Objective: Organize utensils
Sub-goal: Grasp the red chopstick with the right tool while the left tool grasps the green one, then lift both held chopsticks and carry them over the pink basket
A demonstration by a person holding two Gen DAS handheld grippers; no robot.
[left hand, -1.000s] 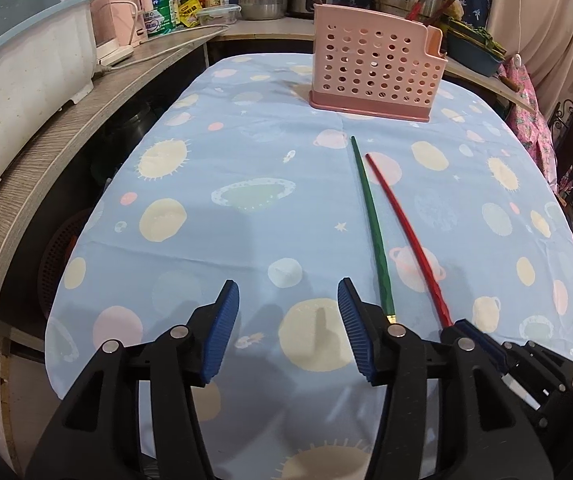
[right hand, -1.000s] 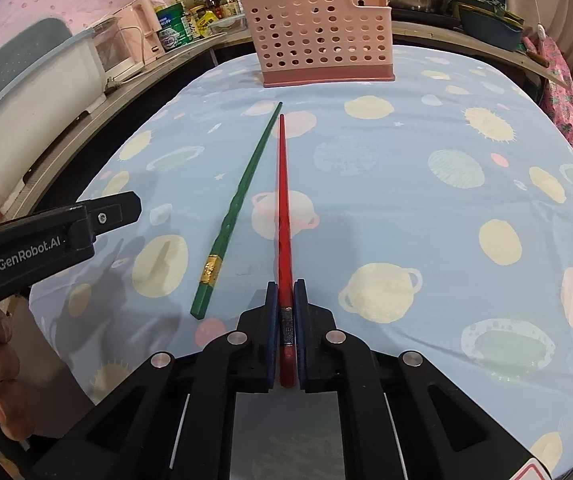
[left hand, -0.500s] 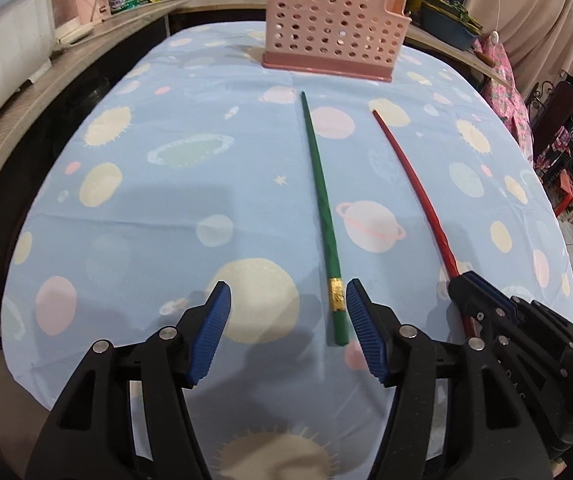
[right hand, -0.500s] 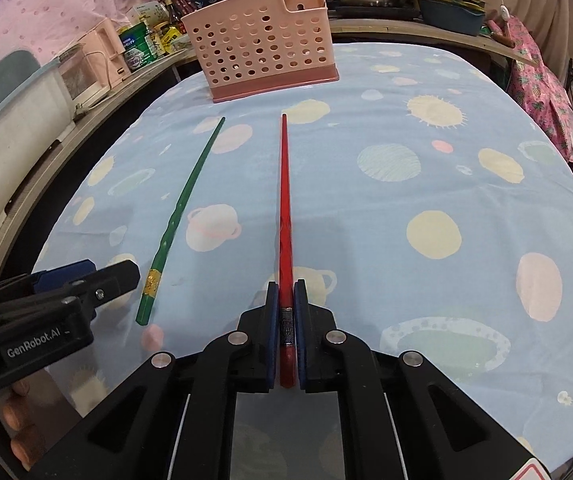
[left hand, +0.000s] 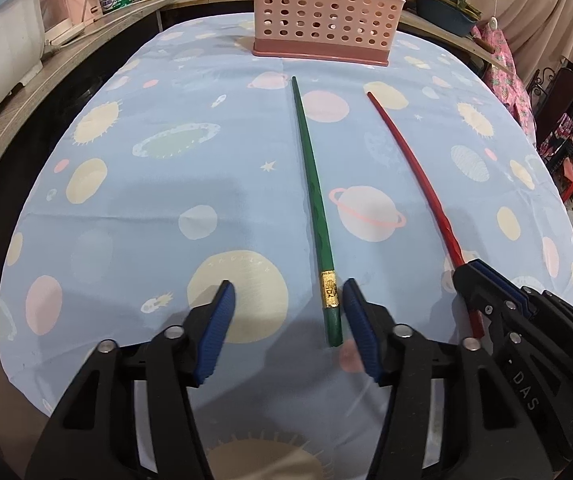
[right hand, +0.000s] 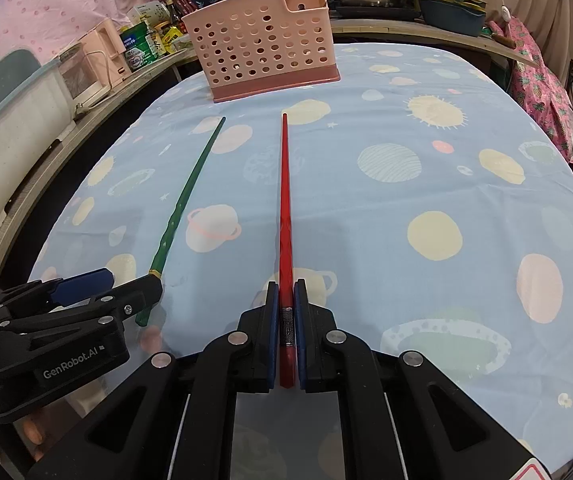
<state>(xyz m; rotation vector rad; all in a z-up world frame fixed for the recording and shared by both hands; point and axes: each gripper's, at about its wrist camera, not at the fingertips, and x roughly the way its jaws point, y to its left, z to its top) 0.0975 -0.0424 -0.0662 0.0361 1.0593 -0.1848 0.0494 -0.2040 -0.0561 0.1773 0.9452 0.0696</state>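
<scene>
Left wrist view: the left gripper (left hand: pixel 286 320) is seen closing, jaws apart around the green chopstick (left hand: pixel 314 200) lying on the cloth (left hand: pixel 126 220); it should be centred first. Right wrist view: the red chopstick (right hand: pixel 285 200) is clamped by the right gripper (right hand: pixel 286 332), short of the basket (right hand: pixel 262 60).

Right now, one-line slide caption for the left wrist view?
Left claw open around the green chopstick's handle; right claw shut on the red chopstick; pink basket beyond.
</scene>
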